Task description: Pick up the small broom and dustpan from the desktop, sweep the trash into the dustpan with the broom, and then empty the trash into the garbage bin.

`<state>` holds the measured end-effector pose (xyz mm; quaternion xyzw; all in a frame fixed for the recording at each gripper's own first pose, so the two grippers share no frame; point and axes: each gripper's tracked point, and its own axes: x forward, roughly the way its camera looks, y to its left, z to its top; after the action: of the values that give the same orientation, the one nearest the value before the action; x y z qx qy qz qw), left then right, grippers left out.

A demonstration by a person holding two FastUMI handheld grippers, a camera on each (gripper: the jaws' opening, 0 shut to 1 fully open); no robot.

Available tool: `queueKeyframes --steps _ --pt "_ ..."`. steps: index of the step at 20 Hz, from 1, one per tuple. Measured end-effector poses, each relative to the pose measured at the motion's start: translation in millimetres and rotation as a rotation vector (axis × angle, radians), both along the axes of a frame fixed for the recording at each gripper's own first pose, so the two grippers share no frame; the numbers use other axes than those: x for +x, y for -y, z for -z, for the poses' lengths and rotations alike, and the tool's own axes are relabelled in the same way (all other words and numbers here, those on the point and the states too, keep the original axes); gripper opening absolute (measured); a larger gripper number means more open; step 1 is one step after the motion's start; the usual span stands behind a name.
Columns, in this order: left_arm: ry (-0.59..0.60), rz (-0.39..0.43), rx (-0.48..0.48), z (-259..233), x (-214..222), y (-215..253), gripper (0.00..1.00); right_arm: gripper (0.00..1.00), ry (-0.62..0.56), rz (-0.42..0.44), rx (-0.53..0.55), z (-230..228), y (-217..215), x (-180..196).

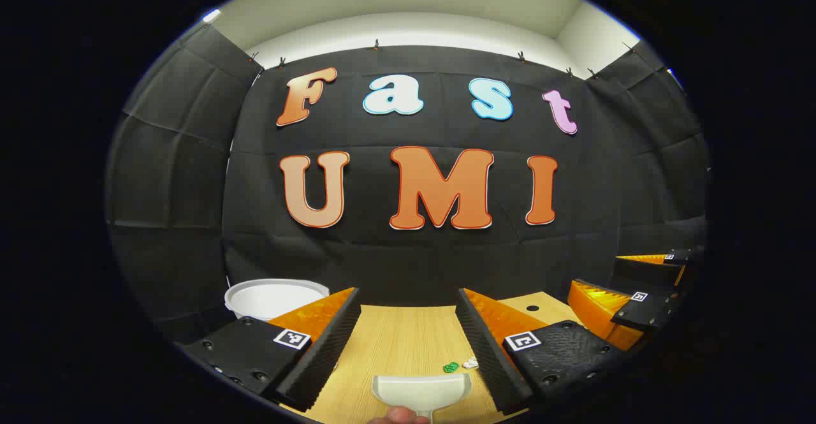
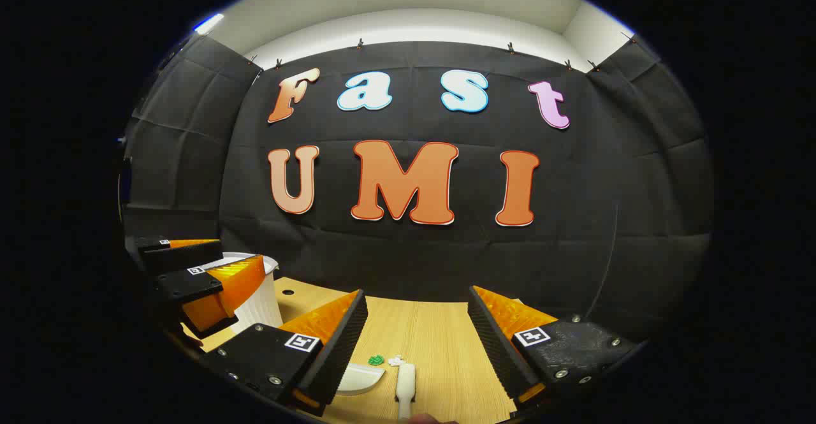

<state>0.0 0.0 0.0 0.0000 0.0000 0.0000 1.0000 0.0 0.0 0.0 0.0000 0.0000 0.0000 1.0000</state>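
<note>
Left gripper view: your left gripper (image 1: 408, 341) gapes wide, holding nothing, above the desktop (image 1: 395, 341). Dustpan (image 1: 422, 393) at the near edge, handle cut off; trash (image 1: 460, 365) just beyond it; garbage bin (image 1: 274, 296) at the far left edge.

Right gripper view: your right gripper (image 2: 417, 341) wide, holding nothing. Broom (image 2: 405, 382) at the near edge, partly cut off.

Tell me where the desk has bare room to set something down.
Bare wood runs from the green scrap and white scraps back to the booth wall. It is crowded in front, around the dustpan and broom, and left by the garbage bin.
</note>
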Motion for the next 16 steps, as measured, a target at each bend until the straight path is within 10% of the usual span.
queueKeyframes --steps 16 --pt "-0.084 0.033 0.007 26.6 2.7 9.7 0.95 0.95 -0.08 -0.007 0.031 22.6 0.1 1.8"
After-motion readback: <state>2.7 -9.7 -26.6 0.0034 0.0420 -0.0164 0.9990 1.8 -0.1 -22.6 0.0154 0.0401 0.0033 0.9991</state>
